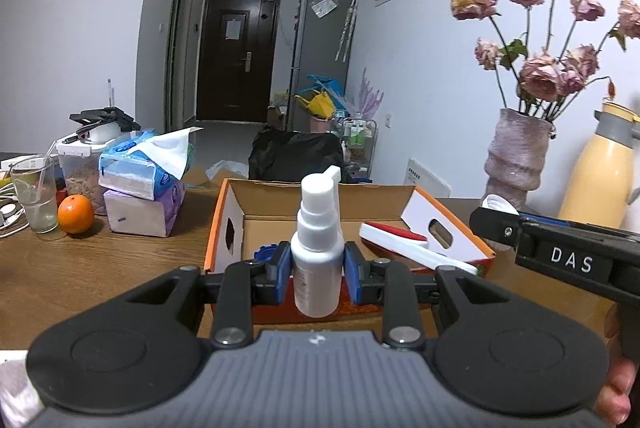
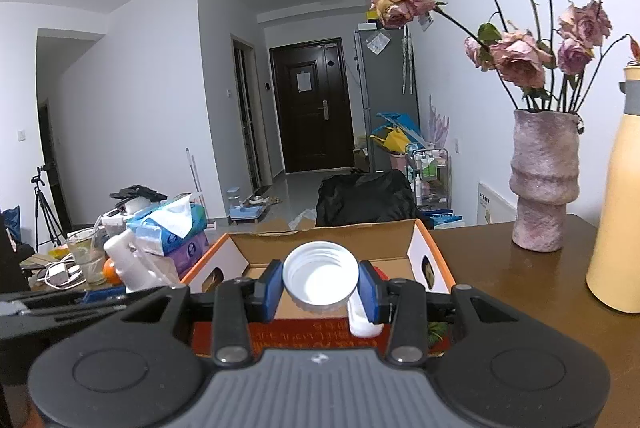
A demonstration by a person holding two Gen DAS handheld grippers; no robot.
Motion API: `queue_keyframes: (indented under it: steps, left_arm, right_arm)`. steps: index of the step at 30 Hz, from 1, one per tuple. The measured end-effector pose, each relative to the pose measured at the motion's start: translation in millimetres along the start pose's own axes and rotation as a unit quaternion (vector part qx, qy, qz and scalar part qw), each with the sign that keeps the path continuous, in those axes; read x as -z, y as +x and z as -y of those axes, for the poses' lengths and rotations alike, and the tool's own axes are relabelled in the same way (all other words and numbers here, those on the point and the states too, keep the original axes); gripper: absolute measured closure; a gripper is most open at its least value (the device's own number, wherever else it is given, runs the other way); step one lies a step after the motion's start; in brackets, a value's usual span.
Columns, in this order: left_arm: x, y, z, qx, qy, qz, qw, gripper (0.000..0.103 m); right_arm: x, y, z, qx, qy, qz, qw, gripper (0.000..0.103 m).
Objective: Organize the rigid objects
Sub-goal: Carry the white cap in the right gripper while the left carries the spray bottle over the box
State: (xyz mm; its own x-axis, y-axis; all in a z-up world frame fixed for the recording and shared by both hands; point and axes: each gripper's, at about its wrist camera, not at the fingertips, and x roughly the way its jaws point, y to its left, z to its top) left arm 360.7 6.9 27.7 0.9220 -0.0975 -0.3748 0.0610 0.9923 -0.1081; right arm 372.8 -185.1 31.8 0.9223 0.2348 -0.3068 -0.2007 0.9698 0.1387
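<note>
My left gripper [image 1: 317, 270] is clenched on the white spray bottle [image 1: 318, 252], blue pads squeezing its body low down so the nozzle stays upright and clear. I hold it just in front of the open cardboard box [image 1: 256, 200], near its front wall, probably to drop it in. My right gripper [image 2: 320, 288] is clamped on a white screw cap [image 2: 320, 274], open threaded side facing the camera; gripped across its rim because that's the only flat-ish bite. A white handle-like part [image 2: 362, 320] sits below the right pad, can't tell if it touches.

Box sits on the wooden desk [image 1: 80, 268], flaps up; inside I see a blue thing [image 1: 266, 252] and a red-and-white brush-like item [image 1: 400, 242] leaning on the right edge, so that's the collection spot.

Further out: orange [image 1: 76, 214], glass with straw [image 1: 34, 192], tissue packs [image 1: 144, 172] on the left; vase with dried roses [image 2: 544, 184] and yellow thermos [image 2: 616, 208] on the right, well apart from the box. Door far behind.
</note>
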Motion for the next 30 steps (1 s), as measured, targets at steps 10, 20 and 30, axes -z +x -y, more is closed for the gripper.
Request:
queue_keyframes:
  steps: [10,20,30]
  left_arm:
    - [-13.5,39.4,-8.7,-0.015,-0.016,-0.003,0.9998,0.074]
    - [-22.8,85.5,-14.6,-0.025,-0.019,-0.017,0.9994,0.074]
    - [-28.7,121.9,-18.7,-0.037,-0.008,-0.025,0.9990,0.074]
  right_arm:
    - [-12.5,43.8,-4.1,-0.007,-0.005,-0.017,1.000,0.064]
    - [-24.0,85.7,-11.4,-0.010,-0.022,-0.042,0.999,0.064]
    - [-28.0,127.4,-10.7,-0.004,-0.039,-0.069,0.997,0.064]
